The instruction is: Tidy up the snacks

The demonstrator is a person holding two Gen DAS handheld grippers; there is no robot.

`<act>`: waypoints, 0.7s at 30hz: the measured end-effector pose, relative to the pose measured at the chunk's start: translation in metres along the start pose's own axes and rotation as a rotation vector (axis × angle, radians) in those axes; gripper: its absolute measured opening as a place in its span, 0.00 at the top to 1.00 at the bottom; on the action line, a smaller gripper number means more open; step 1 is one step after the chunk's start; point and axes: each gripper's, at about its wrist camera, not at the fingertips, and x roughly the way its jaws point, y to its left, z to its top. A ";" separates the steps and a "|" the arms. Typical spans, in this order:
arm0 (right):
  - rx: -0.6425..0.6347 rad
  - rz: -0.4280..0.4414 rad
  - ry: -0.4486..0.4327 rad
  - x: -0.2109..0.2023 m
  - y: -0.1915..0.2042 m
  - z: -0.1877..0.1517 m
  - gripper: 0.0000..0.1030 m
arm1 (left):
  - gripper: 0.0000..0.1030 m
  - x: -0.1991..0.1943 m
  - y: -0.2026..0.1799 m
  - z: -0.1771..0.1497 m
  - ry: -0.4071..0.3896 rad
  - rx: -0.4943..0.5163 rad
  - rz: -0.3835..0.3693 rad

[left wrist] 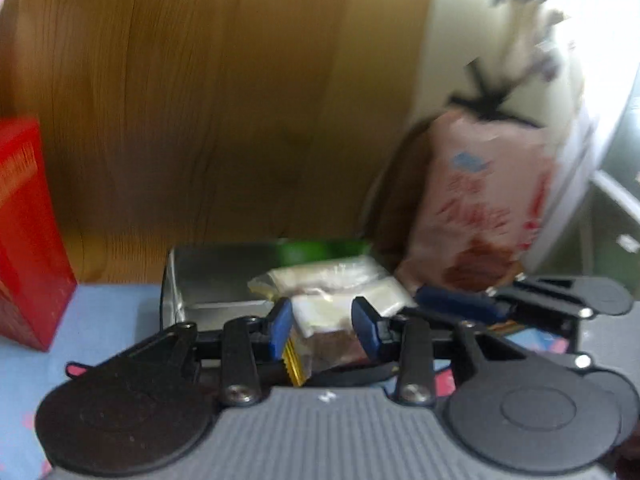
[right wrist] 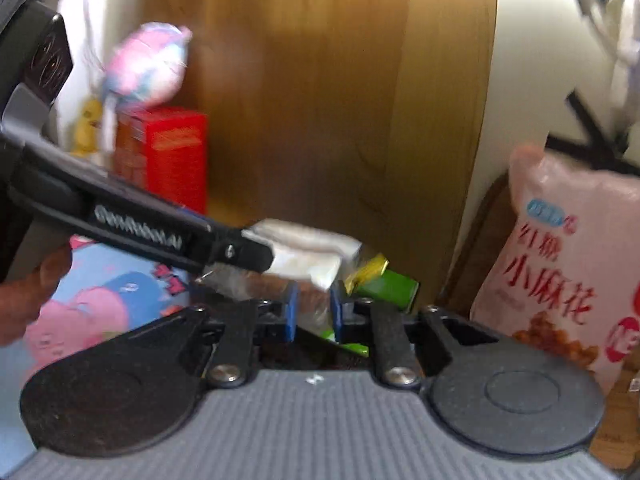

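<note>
Gripping a clear snack packet together, the left gripper and right gripper hold it in narrowed jaws, left of a pink snack bag.

We see a red cardboard box at the left edge, a brown wood-grain panel across the top, a pale pink snack bag with red lettering at right, and a blue cartoon-printed tablecloth at lower left.

clear snack packet, cream-and-brown contents, pinched between blue pads.
</note>
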 end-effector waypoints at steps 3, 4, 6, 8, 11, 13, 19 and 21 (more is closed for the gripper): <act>-0.011 -0.035 0.011 0.023 0.003 -0.005 0.78 | 0.68 0.026 0.011 -0.007 0.026 -0.028 0.041; -0.012 -0.049 0.015 0.027 0.004 -0.007 0.76 | 0.68 0.030 0.014 -0.009 0.033 -0.039 0.043; -0.010 -0.047 0.003 0.027 0.003 -0.010 0.69 | 0.68 0.026 0.021 -0.014 0.029 -0.046 0.024; 0.010 -0.042 -0.030 0.011 0.001 -0.020 0.64 | 0.67 0.011 0.023 -0.018 0.003 -0.056 0.012; 0.090 -0.013 -0.067 -0.018 -0.012 -0.039 0.44 | 0.65 -0.019 0.020 -0.028 -0.014 -0.057 -0.049; 0.137 -0.004 -0.075 -0.036 -0.018 -0.061 0.32 | 0.64 -0.031 0.016 -0.039 0.002 -0.051 -0.094; 0.198 0.064 0.037 -0.055 -0.017 -0.117 0.26 | 0.64 -0.017 -0.016 -0.076 0.168 -0.035 -0.178; 0.196 0.070 0.066 -0.053 -0.013 -0.124 0.26 | 0.64 -0.010 -0.025 -0.087 0.203 -0.031 -0.189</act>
